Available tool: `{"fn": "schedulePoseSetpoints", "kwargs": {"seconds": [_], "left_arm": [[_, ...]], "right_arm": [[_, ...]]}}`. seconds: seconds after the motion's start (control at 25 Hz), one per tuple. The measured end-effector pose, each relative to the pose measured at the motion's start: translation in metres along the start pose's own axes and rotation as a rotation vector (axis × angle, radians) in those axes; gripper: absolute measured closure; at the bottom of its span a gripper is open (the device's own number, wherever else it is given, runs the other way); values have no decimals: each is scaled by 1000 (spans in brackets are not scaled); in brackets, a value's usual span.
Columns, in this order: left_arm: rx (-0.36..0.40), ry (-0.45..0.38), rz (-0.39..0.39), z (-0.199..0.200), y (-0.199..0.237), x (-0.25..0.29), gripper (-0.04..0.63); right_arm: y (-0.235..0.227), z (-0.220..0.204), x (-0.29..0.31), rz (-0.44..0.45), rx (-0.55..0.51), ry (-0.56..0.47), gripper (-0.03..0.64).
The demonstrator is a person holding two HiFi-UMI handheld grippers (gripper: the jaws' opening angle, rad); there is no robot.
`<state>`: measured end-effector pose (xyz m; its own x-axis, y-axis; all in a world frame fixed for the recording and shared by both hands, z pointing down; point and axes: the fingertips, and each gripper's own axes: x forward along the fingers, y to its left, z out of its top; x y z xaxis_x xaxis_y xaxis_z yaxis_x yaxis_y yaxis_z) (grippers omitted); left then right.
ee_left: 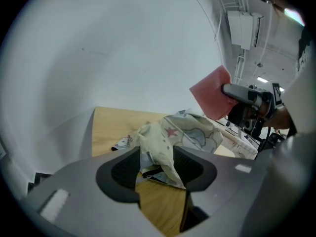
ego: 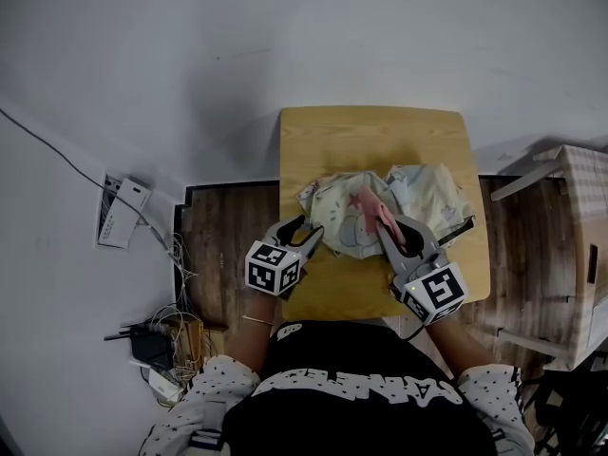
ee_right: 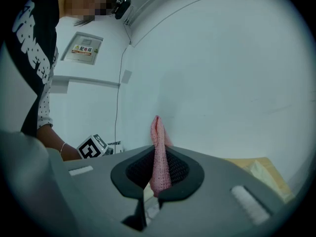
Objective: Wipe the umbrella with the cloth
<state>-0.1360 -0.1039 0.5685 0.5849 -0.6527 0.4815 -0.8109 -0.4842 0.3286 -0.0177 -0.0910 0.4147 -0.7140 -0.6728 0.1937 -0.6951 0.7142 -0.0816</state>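
Left gripper [ego: 315,233]: your jaws stand wide apart. A fold of the umbrella [ego: 353,209] hangs loose between them, and I can't see either pad pressing on it.
Right gripper [ego: 391,224]: your jaws are closed on the pink cloth [ee_right: 159,157], which stands up in a thin fold from between the pads.
Umbrella: it lies crumpled, patterned fabric up, in the middle of the wooden table [ego: 380,131], at the centre of the head view.
Step in hand: judging by this, you are taking hold of the fabric to steady it for the wipe.
How to do it well: close the left jaws on that near fold, low and close to the table, so the fabric is pulled taut. Then lay the flat of the cloth on the panel and stroke away from the held edge.
Left hand pose: lower left of the umbrella in the head view, angled down toward the tabletop, marker cube nearest you.
Right hand pose: lower right of the umbrella, closer to level, with the cloth tip touching or just over the fabric; I cannot tell which.
Watch for: loose fabric bunching under the cloth.
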Motion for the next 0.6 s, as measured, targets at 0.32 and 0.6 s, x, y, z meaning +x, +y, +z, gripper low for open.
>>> {"fn": "schedulePoseSetpoints", "kwargs": {"seconds": [0.32, 0.6], "left_arm": [[-70, 3, -63, -8, 10, 14, 478], [-40, -3, -84, 1, 2, 9, 588]], "right_arm": [[-2, -11, 6, -58, -10, 46, 586], [-10, -15, 15, -76, -25, 62, 586]]}}
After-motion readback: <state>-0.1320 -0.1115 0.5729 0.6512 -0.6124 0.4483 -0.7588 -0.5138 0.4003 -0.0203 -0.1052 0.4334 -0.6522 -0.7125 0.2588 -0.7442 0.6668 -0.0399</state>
